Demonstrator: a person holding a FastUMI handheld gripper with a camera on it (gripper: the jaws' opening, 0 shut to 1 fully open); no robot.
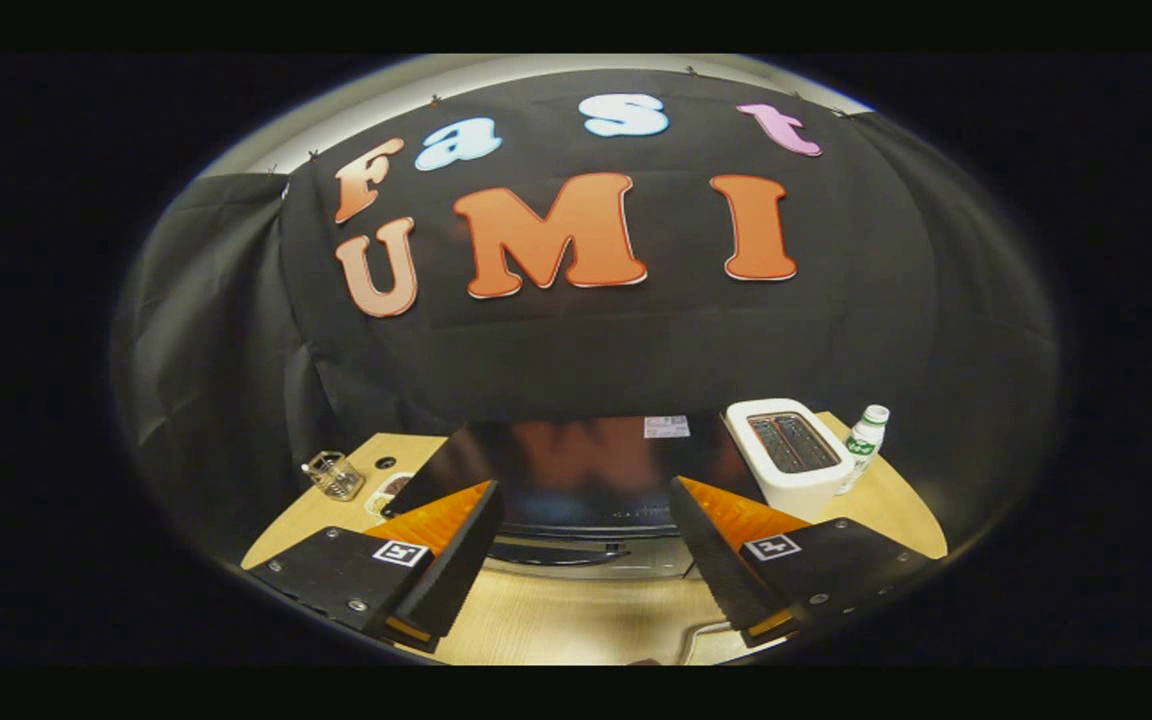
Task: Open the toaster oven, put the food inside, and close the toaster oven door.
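A black toaster oven (576,470) stands on the wooden table just ahead of my fingers, its glossy top facing up. Its door is shut and the curved handle (561,552) shows between the fingers. My gripper (586,545) hovers above the table in front of the oven, open, with nothing between its orange-and-black fingers (446,545). A pale rim of something, a plate or tray (701,640), peeks in beside the right finger; I cannot tell what lies on it.
A white two-slot toaster (791,455) stands right of the oven, with a small white bottle (864,440) with a green label beyond it. Left of the oven sit a small glass jar (334,475) and a round dish (388,492). Bare wooden tabletop (576,615) lies under the fingers.
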